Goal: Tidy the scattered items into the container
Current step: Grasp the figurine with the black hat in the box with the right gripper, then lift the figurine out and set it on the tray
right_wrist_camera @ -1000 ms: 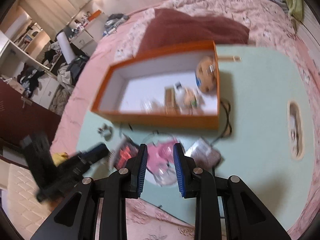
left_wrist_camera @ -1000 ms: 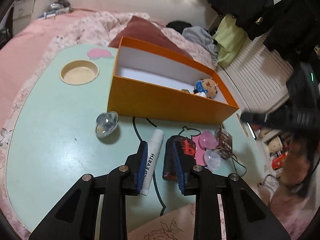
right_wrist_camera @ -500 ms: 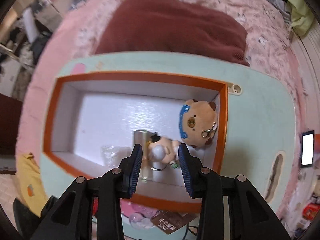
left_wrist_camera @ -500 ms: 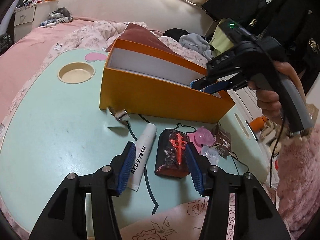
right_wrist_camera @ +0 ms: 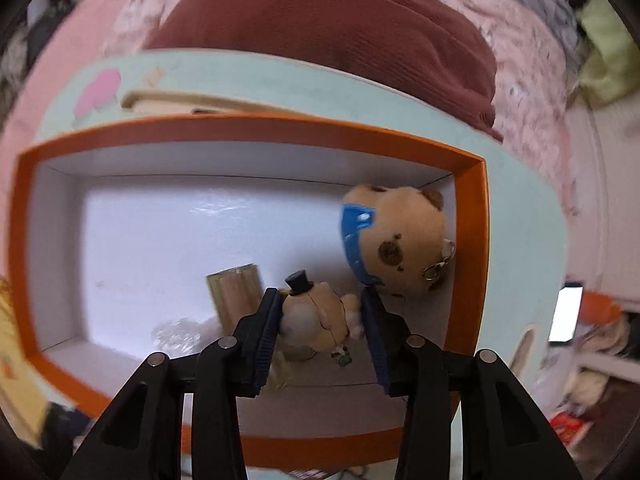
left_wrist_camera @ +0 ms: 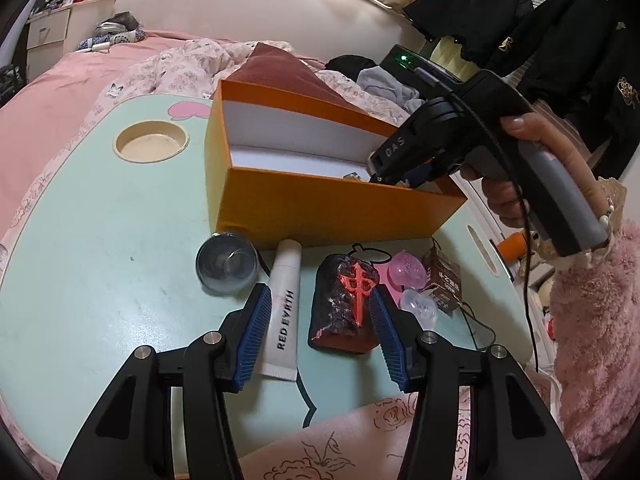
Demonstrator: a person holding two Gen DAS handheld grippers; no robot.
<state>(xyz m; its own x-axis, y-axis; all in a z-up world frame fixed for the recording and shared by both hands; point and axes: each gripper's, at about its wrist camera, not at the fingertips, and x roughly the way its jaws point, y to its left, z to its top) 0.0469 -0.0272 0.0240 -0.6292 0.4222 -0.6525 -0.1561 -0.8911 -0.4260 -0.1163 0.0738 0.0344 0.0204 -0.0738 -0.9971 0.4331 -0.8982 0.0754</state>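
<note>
My left gripper hangs open low over the mint table, straddling a white tube and a black pouch with a red sign. A round glass piece lies left of the tube. A pink jelly shape, a clear one and a brown packet lie to the right. My right gripper points down into the orange box, its jaws opening. A small top-hat toy lies between its fingers on the box floor, beside a plush bear.
A gold cylinder and a clear wrapper also lie in the box. A round cup recess sits at the table's far left. A dark red pillow and pink bedding lie behind the box. A hand in a pink fluffy sleeve holds the right gripper.
The right gripper swung from above the pink items on the table to over the box, tipped down into it, and its jaws widened. The left gripper's jaws spread apart around the tube and pouch.
</note>
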